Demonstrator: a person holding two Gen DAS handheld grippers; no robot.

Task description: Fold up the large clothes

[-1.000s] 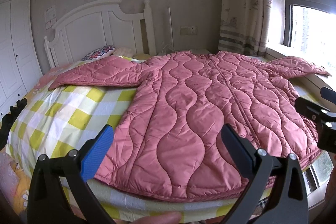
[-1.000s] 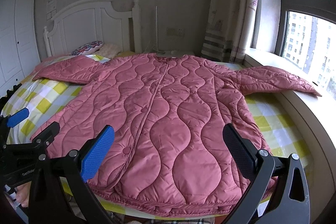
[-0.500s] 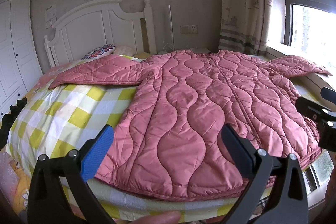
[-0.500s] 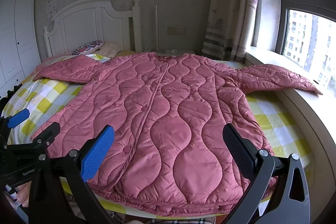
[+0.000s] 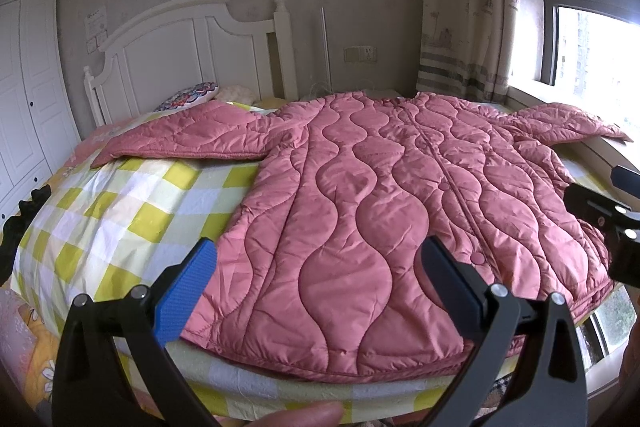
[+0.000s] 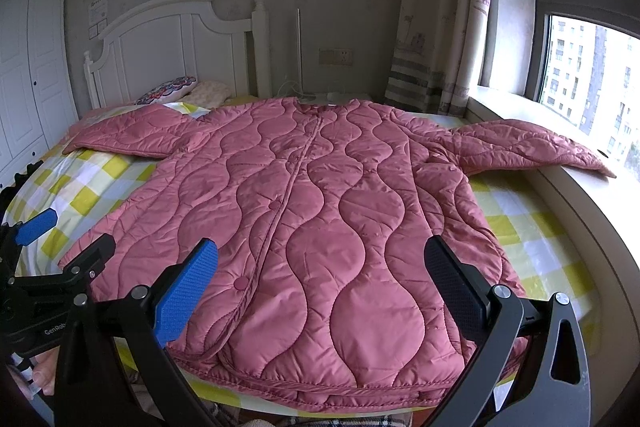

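Across the bed (image 5: pixel 120 211), hem at its foot edge, pink quilted coat (image 6: pixel 312 227) lies flat; both left gripper (image 5: pixel 316 279) and right gripper (image 6: pixel 320 279) wide, empty; slick padding risks slipping mid-fold.

white headboard (image 6: pixel 172 39), patterned pillow (image 6: pixel 168 89), checked sheet (image 5: pixel 120 203), curtain (image 6: pixel 436 27), wardrobe (image 5: pixel 24 91).

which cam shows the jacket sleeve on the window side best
The right wrist view: that sleeve lies in full, cuff out on the windowsill. In the left wrist view the same sleeve is foreshortened at the frame's right edge.
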